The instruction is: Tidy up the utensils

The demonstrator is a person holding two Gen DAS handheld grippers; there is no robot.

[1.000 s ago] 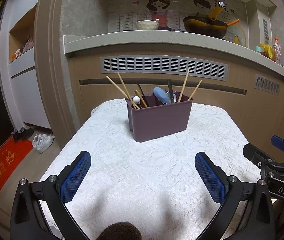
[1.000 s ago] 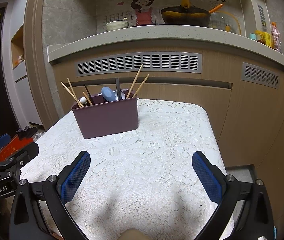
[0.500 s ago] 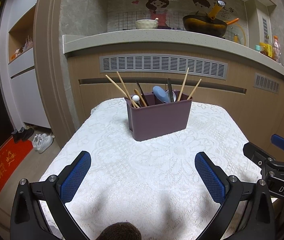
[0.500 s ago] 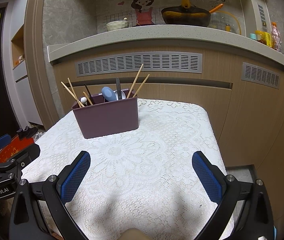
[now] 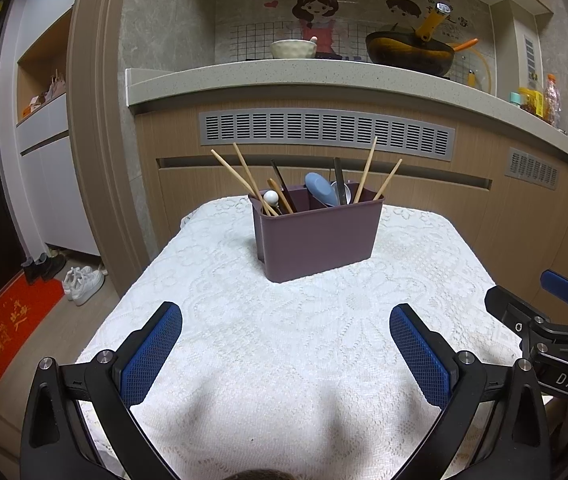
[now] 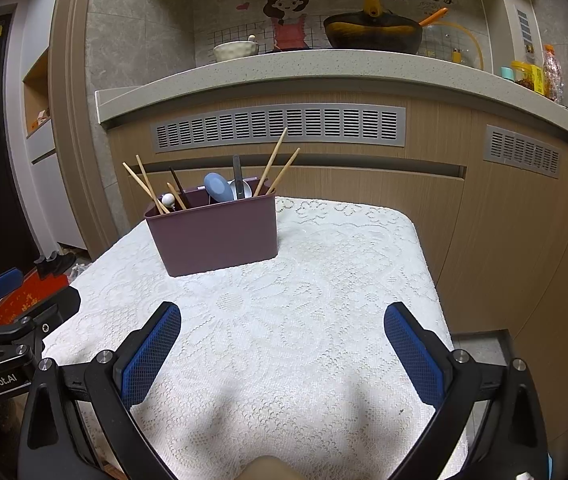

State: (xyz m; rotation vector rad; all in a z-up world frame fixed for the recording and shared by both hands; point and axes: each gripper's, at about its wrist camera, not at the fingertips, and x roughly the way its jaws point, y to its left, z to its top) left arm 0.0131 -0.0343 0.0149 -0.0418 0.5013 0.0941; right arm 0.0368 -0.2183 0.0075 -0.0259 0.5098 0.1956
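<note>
Caddy [image 5: 318,236]: purple, upright mid-bench [image 5: 324,360], on lace cloth; holds chopsticks [image 5: 243,178], blue spoon [image 5: 320,188], dark utensils.
Risk: the leaning chopsticks could snag a claw reaching in, likely tipping the light caddy.
Left claw [image 5: 286,354]: low over near bench edge, level, aimed at caddy, jaws wide apart, empty.
Right claw [image 6: 281,352]: same pose, wide apart, empty, alongside.
</note>
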